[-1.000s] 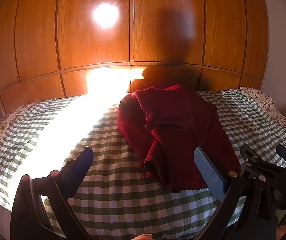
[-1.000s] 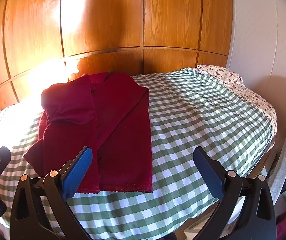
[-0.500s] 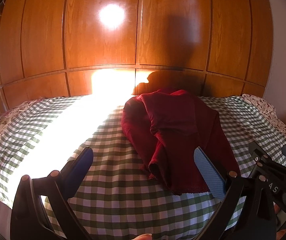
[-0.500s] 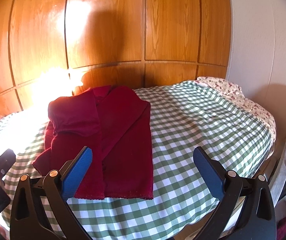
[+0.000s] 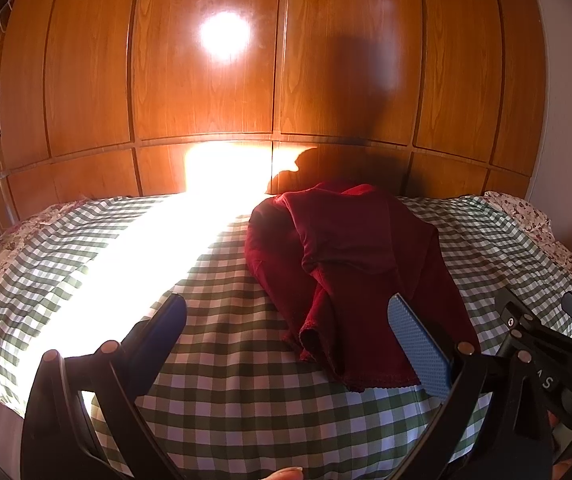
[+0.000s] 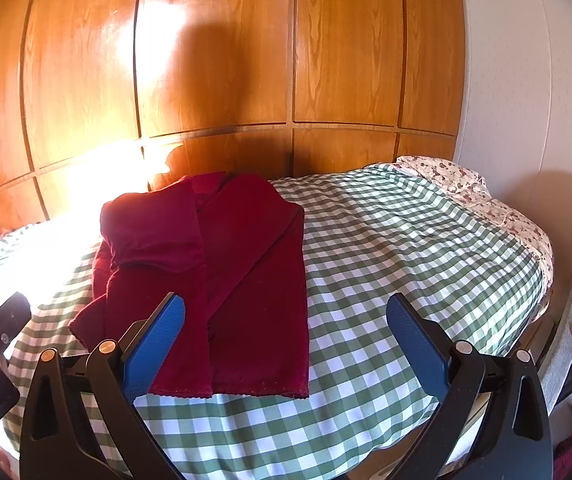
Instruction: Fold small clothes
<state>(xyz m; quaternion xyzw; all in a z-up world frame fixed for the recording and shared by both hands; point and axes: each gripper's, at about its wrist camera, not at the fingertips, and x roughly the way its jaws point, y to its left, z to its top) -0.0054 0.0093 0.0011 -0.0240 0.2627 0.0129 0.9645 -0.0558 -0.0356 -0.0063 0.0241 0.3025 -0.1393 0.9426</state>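
Observation:
A dark red knit garment (image 5: 350,264) lies partly folded on the green-and-white checked bedspread (image 5: 238,360), its sleeves laid over the body and its hem toward me. It also shows in the right wrist view (image 6: 242,280), left of centre on the bedspread (image 6: 406,248). My left gripper (image 5: 286,344) is open and empty, held above the bed's near edge, left of the garment's hem. My right gripper (image 6: 286,340) is open and empty, just in front of the hem, not touching it.
A tall wooden wardrobe wall (image 5: 286,80) rises right behind the bed. A bright sunlit patch (image 5: 126,264) washes out the bed's left part. A floral pillow (image 6: 446,176) lies at the far right, by a white wall (image 6: 526,120).
Both grippers have risen and drawn back a little from the garment, staying open. The garment has not moved.

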